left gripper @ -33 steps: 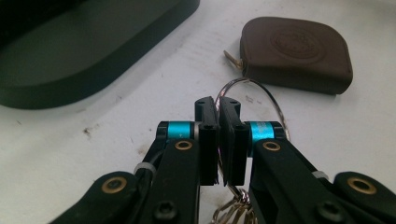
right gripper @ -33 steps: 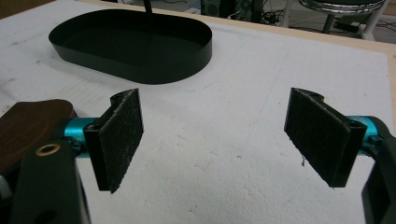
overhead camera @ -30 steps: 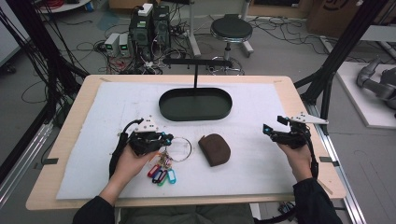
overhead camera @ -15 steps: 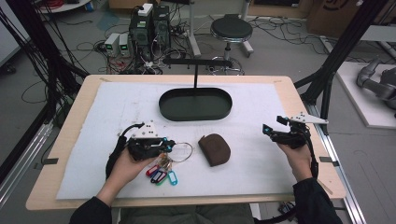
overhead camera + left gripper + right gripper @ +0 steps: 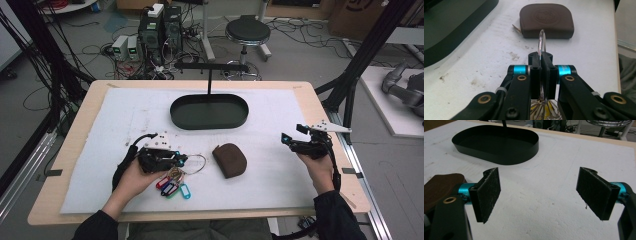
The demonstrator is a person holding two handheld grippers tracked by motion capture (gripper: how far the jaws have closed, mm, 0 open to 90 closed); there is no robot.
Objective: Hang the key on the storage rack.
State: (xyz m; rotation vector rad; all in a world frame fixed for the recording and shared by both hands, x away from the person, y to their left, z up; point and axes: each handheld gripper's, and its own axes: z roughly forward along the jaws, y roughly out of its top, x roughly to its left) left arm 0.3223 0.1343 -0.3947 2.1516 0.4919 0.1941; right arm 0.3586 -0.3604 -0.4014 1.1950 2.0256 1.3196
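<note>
Left gripper (image 5: 541, 75): fingers (image 5: 535, 75) pressed together on the large key ring (image 5: 541, 41), clamped at its near arc, ring standing upright out of the pinch and reaching toward the brown pouch (image 5: 547, 20). Smaller rings and key parts bunched below the clamped fingers in the left gripper view. Coloured key tags (image 5: 172, 187) spread on the white mat (image 5: 90, 165) just below the left gripper (image 5: 182, 159) in the high view, ring loop (image 5: 196, 163) extending right toward the brown pouch (image 5: 229, 159), near it but apart.

Right gripper (image 5: 541, 192): fingers (image 5: 489, 193) spread wide, nothing between them, bare white mat (image 5: 544, 202) visible through the gap. Held by the right hand (image 5: 316, 162) over the right part of the counter (image 5: 310, 95), well apart from pouch and keys. Edge of the brown pouch (image 5: 441, 186) visible beside the near finger in the right gripper view.

Black oval tray (image 5: 209, 111) at mid-counter beyond the pouch, with an upright post (image 5: 209, 80) behind it.
</note>
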